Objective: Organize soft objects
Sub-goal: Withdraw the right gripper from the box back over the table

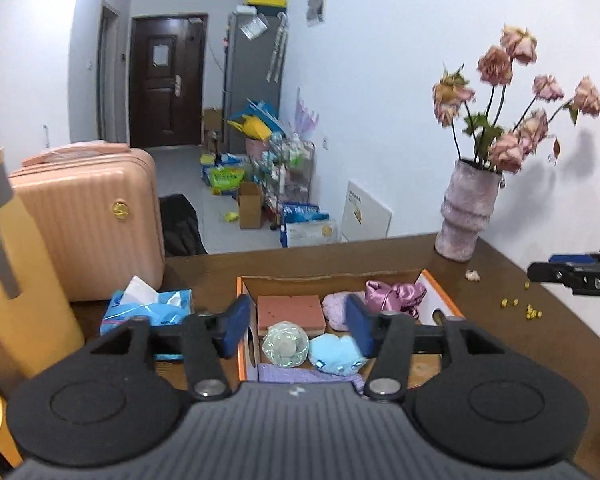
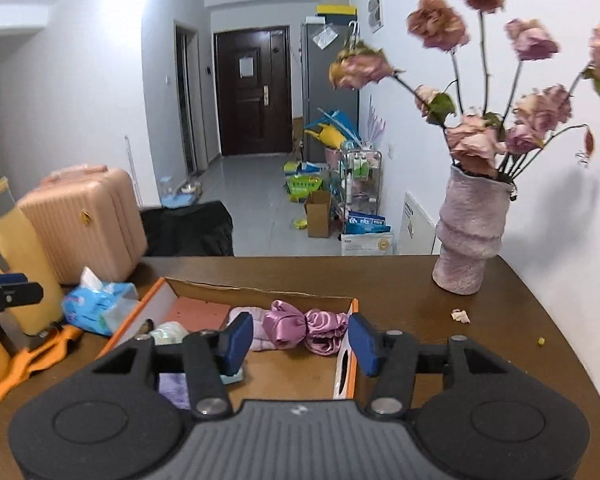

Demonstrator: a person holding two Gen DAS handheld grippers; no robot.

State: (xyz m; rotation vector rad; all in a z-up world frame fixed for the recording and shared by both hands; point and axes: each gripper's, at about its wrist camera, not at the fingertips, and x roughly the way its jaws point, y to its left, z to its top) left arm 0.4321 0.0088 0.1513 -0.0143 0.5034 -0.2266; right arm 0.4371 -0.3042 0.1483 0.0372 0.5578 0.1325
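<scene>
Cardboard box (image 1: 440,292) looks packed: sponge (image 1: 291,314), blue plush (image 1: 336,356), satin pouch (image 2: 304,326). Both tongs, left (image 1: 298,330) and right (image 2: 300,342), hang released, empty. Next, probably spotting any leftover.

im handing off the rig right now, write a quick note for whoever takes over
Left tool: open, holding nothing, above the near end of the box.
Right tool: open, holding nothing, above the box's right side.
Orange-edged cardboard box on the brown wooden table holds: pink rectangular sponge block, pale green translucent round piece, light blue plush toy, lilac fluffy item, shiny purple satin pouch, purple cloth at the near end.
Done: these soft things are in the box.
Left: I see no other soft item outside it except the blue tissue pack; check the table sides out of view.
</scene>
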